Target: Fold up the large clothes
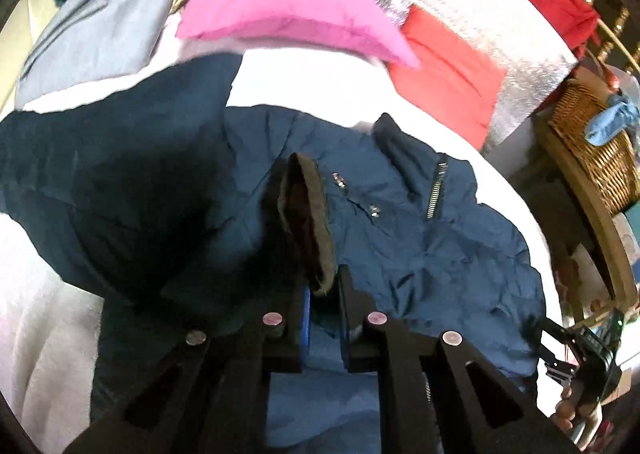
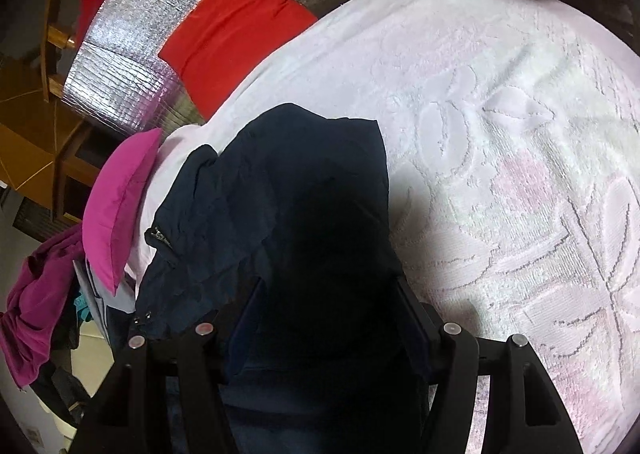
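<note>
At the lower centre of the left wrist view, the left gripper point(image 1: 323, 294) is clamped on the navy jacket's point(image 1: 400, 222) cuff, the garment spread toward upper right; the right gripper point(image 2: 326, 294) is spread wide around its dark bulk.

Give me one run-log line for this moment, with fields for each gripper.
left gripper: shut on jacket cuff | right gripper: open, navy jacket between fingers | surface: white blanket

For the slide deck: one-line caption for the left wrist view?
Left gripper pinching the brown-lined cuff of a navy blue jacket over a white textured blanket.
</note>
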The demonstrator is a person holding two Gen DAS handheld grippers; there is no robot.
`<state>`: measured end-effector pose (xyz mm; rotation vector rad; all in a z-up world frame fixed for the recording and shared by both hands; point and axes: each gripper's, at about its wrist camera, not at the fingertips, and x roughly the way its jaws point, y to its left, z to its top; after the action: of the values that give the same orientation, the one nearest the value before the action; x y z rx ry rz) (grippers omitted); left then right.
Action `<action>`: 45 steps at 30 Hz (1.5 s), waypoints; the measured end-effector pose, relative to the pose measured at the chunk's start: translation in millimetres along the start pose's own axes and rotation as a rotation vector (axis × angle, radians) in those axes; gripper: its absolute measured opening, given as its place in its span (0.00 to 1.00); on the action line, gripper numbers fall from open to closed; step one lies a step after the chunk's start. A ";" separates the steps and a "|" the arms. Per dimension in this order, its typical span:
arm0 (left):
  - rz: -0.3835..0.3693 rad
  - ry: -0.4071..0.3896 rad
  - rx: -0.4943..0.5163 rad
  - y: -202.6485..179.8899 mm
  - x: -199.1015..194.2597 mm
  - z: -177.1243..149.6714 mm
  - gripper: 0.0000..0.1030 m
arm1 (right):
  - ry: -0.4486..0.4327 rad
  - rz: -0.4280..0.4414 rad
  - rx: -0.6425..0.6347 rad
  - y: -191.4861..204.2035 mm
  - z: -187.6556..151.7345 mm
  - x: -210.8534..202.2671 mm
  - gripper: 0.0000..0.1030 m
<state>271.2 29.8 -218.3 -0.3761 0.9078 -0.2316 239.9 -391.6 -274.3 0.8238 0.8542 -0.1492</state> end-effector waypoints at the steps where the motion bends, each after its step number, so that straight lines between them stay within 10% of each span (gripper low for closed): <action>1: -0.011 -0.008 0.007 -0.8 -5.8 -0.3 0.11 | -0.001 -0.001 0.001 -0.1 -0.1 -0.7 0.66; 17: 0.126 0.137 0.054 21.3 5.0 -8.5 0.28 | -0.186 -0.021 -0.233 71.0 -24.7 -40.3 0.65; 21: 0.122 0.082 0.087 22.3 -20.1 -7.0 0.29 | -0.098 -0.019 -0.354 100.9 -46.6 -16.2 0.59; 24: 0.086 0.022 0.081 32.9 -43.6 0.9 0.54 | 0.030 -0.033 -0.385 110.7 -60.8 15.5 0.58; 30: 0.098 -0.090 -0.123 103.3 -77.9 23.7 0.73 | 0.102 -0.086 -0.387 107.8 -69.4 35.1 0.58; 45: -0.054 -0.122 -0.728 284.6 -44.0 40.1 0.74 | 0.017 -0.038 -0.381 120.9 -68.0 13.3 0.59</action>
<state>287.7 313.1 -281.5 -1.0769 0.8394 0.0837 259.0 -258.2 -238.7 0.4524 0.8798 -0.0105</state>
